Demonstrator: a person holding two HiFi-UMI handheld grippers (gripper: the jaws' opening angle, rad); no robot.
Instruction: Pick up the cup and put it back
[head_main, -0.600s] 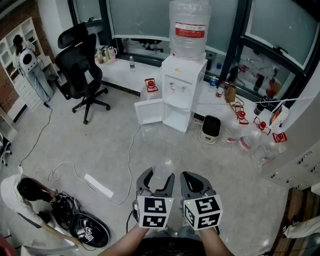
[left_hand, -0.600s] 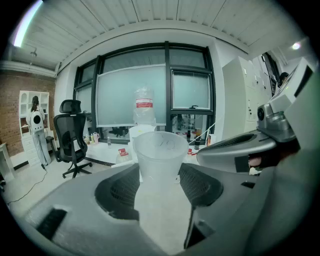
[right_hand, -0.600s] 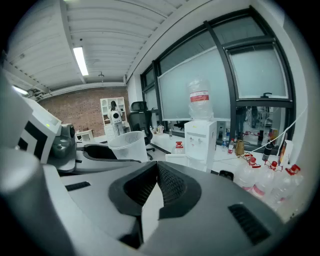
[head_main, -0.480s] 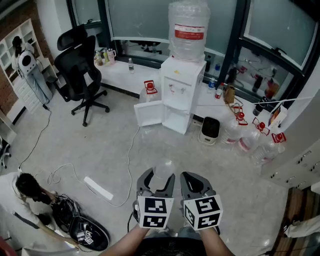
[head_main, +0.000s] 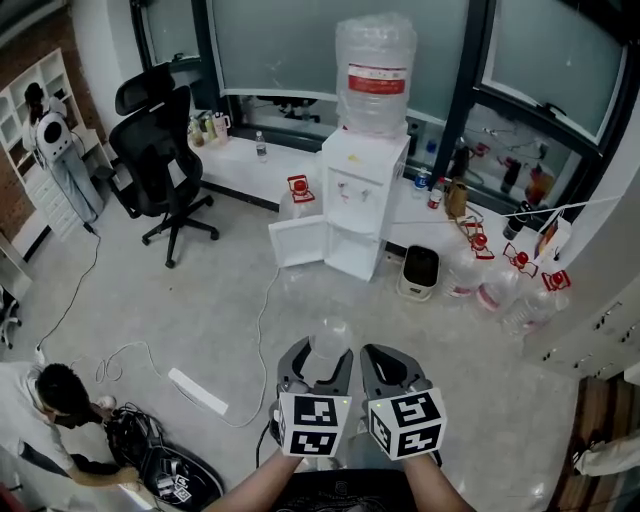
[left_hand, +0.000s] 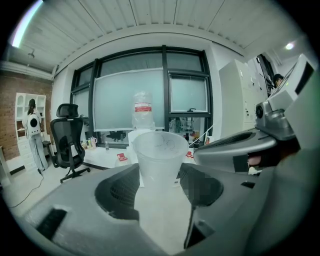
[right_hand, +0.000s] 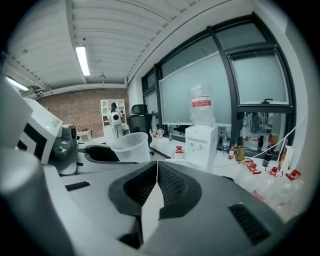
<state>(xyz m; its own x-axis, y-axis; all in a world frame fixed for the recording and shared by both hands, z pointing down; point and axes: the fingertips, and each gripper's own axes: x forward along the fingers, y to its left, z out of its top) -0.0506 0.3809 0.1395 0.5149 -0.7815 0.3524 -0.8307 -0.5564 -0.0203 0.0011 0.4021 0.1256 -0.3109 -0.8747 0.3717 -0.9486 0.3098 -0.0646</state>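
1. Head view: the left tool (head_main: 314, 362) grips a clear plastic cup (head_main: 328, 340) upright between its jaws, in the air above the floor (head_main: 200, 300). The right tool (head_main: 386, 366) sits just beside it, with no contact on the cup. The pick-up looks done and the put-back is pending.
2. Head view, room: pale tiled floor and no tabletop within reach. Ahead are a water dispenser (head_main: 360, 190) with its lower door open, a low white ledge (head_main: 240, 150) under the windows, and a black office chair (head_main: 160, 150). Water bottles (head_main: 500, 285) are on the floor to the right, and a person (head_main: 55, 400) crouches by cables at lower left.
3. Left gripper view: the jaws are spread wide and press both sides of the cup (left_hand: 160, 150) near its base. The cup looks empty and thin-walled. The dispenser (left_hand: 142, 117) is straight ahead.
4. Right gripper view: the right tool (right_hand: 156, 172) is clamped fully together with nothing in it. The cup (right_hand: 132, 145) is visible off to its left.
5. Next move, as a judgement: carry the cup level to its resting spot, probably the dispenser or the ledge. Set it down flat before letting go, and keep the squeeze light because the wall may buckle.
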